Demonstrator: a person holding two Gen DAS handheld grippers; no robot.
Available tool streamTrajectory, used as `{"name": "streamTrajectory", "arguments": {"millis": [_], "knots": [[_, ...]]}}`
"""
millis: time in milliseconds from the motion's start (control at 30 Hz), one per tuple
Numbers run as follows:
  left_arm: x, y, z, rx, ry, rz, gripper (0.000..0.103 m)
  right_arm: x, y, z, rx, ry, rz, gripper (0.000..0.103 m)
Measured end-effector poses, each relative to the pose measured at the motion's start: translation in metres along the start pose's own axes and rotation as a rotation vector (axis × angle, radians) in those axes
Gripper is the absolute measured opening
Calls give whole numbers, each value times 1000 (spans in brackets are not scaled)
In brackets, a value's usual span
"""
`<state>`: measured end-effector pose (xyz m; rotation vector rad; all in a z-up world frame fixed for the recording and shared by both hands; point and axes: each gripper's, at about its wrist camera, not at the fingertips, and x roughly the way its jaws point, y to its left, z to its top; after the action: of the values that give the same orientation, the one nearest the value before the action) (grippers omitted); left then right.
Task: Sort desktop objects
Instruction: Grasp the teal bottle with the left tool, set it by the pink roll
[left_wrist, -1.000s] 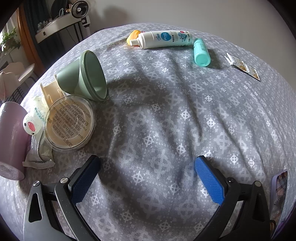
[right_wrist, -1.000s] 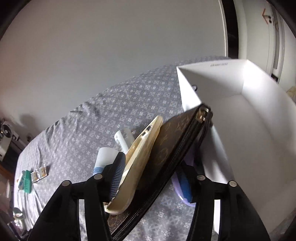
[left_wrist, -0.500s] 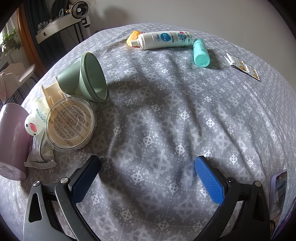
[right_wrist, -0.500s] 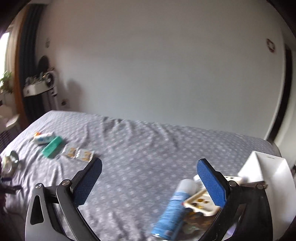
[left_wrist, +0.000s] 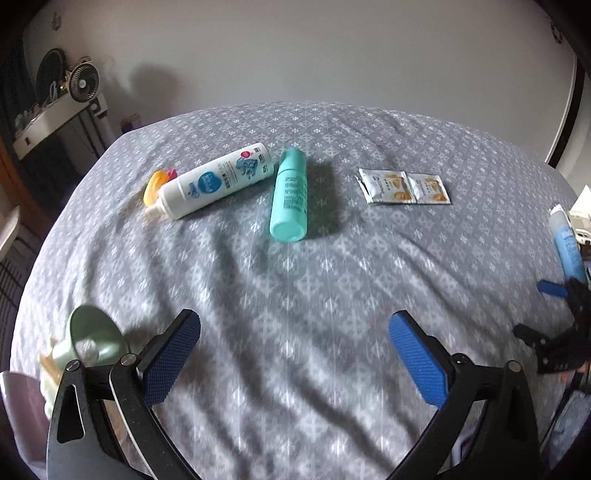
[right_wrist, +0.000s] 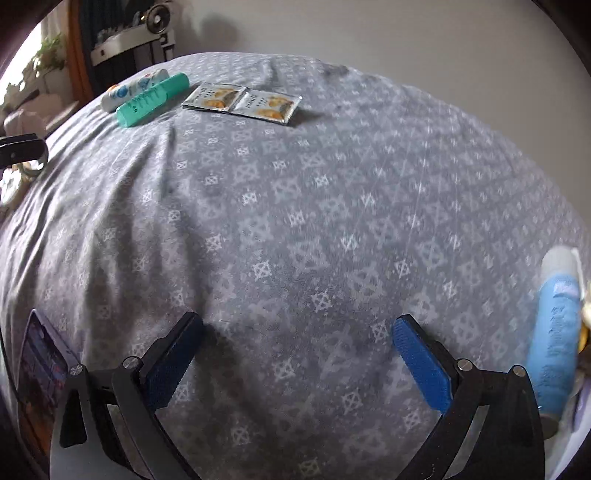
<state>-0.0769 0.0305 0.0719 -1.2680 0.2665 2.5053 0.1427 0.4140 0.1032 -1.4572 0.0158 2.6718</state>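
My left gripper stands open over bare grey patterned cloth. Ahead of it lie a teal bottle, a white bottle with a blue label next to an orange piece, and two joined foil sachets. My right gripper is open and empty, low over the cloth. The sachets, teal bottle and white bottle lie far ahead of it on the left. A blue tube lies at its right.
A green cup on its side and a mauve mug sit at the left gripper's lower left. A phone lies at the right gripper's lower left. The right gripper's black frame and the blue tube show at the right edge.
The right gripper let go of the phone case and brown pouch, opened wide, and swung down from the white box to the cloth. The left gripper lifted away from the green cup and round lid toward the bottles.
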Motion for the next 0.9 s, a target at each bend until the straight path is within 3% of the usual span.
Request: {"name": "streamTrajectory", "arguments": {"millis": [67, 300, 333, 400, 433, 500, 733, 900], "knots": [[24, -1, 20, -4, 6, 34, 103, -2, -3, -7, 4, -42, -5, 103], [106, -15, 69, -20, 82, 87, 101, -8, -9, -15, -4, -56, -11, 103], [114, -15, 71, -29, 95, 90, 97, -9, -10, -17, -4, -59, -11, 103], [118, -15, 71, -69, 84, 54, 76, -12, -12, -20, -2, -64, -8, 103], [116, -16, 71, -77, 66, 62, 68, -7, -7, -16, -2, -66, -8, 103], [111, -21, 71, -65, 56, 103, 34, -7, -7, -16, 1, -69, -3, 103], [52, -17, 36, -47, 29, 69, 33, -6, -7, -17, 3, -71, 1, 103], [-20, 28, -4, -102, -9, 92, 33, -6, -7, -17, 2, -70, 0, 103]]}}
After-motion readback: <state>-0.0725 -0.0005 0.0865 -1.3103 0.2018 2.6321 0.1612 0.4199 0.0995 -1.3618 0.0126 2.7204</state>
